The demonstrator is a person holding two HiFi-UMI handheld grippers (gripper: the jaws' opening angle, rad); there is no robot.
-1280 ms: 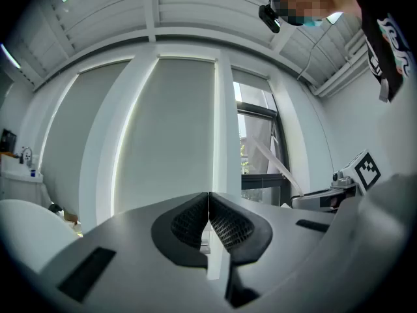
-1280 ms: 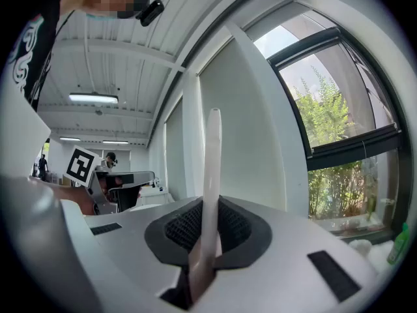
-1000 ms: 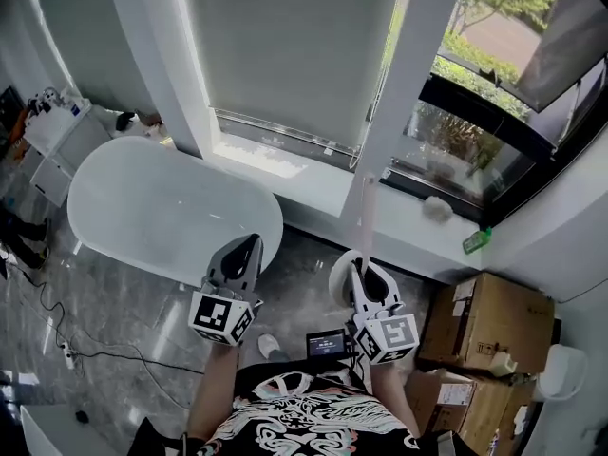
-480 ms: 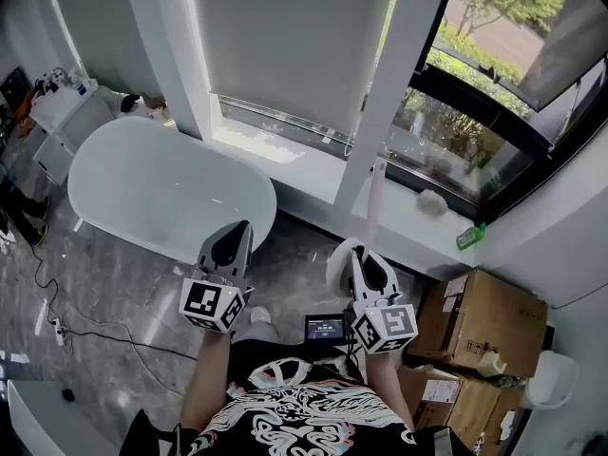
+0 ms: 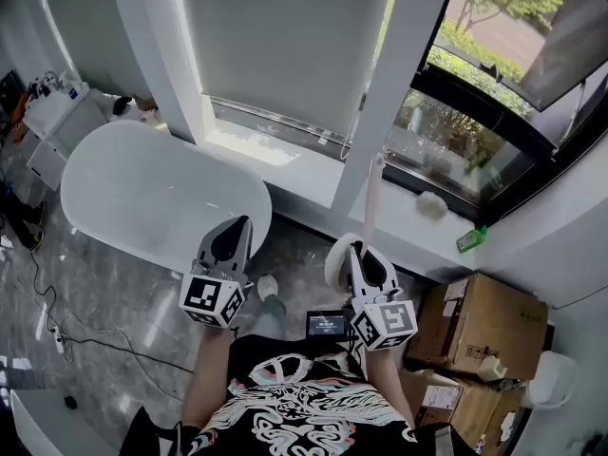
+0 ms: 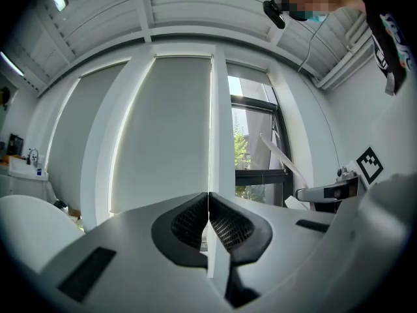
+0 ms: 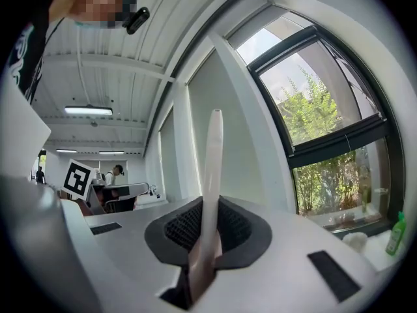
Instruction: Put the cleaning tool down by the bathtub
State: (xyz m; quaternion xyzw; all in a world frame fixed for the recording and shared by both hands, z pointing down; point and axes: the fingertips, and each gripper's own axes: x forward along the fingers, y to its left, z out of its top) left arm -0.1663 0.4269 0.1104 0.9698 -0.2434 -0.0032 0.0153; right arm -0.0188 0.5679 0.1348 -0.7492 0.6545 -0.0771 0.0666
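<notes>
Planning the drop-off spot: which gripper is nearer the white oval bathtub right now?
Left. The left gripper hangs beside the white oval bathtub, at its right end; the right gripper, shut on the pale long-handled cleaning tool, is farther right, by the windowsill.

One bathtub [image 5: 152, 193] (one cleaning tool [image 5: 372, 202])

White bathtub [image 5: 142, 193]; pale pinkish cleaning tool [image 5: 372, 198] (grey marbled floor [image 5: 104, 293]).
</notes>
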